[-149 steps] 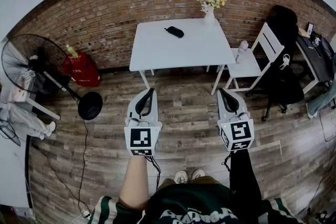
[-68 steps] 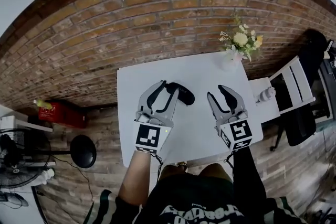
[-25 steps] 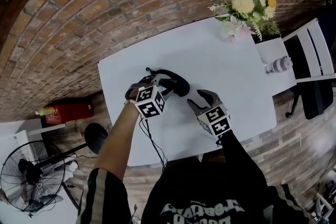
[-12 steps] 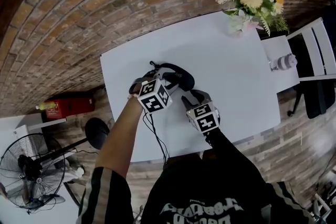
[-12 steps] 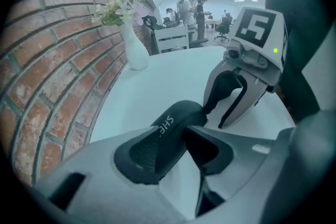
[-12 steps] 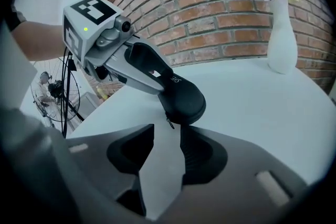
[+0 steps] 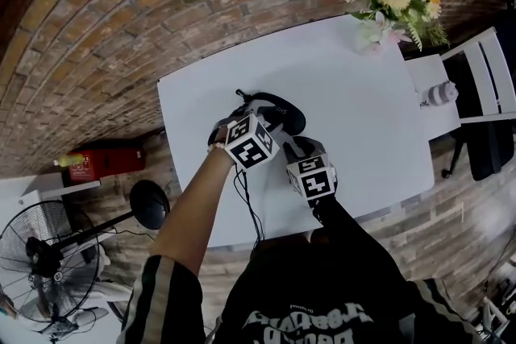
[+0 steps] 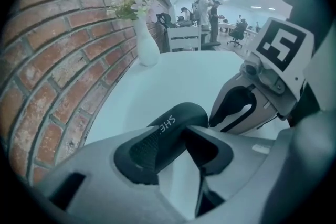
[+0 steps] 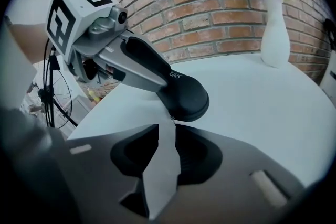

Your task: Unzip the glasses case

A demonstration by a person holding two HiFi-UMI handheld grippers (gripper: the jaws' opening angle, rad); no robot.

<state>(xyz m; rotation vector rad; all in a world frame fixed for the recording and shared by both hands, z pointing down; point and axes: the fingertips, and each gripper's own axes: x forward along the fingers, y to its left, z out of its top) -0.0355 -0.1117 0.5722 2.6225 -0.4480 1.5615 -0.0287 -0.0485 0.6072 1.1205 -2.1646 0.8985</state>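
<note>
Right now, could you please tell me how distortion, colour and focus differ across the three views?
Head view: strong fisheye bows the white rectangular table and red brick wall; light is even, shadows faint. Left gripper view: bluish cast, dark corners, the black oval glasses case in focus. Right gripper view: truer colours, dark corners, the white slim vase crisp.

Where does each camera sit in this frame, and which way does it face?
Head view: on the person's head, looking steeply down at the white rectangular table; a bare left forearm and dark shirt show.
Left gripper view: rides the left tongs, looking along jaws clamped on the black oval glasses case toward the white vase.
Right gripper view: rides the right tongs, whose jaws have just been closing with only table visible between, facing the red brick wall.
Shared: both gripper views show case and vase.
</note>
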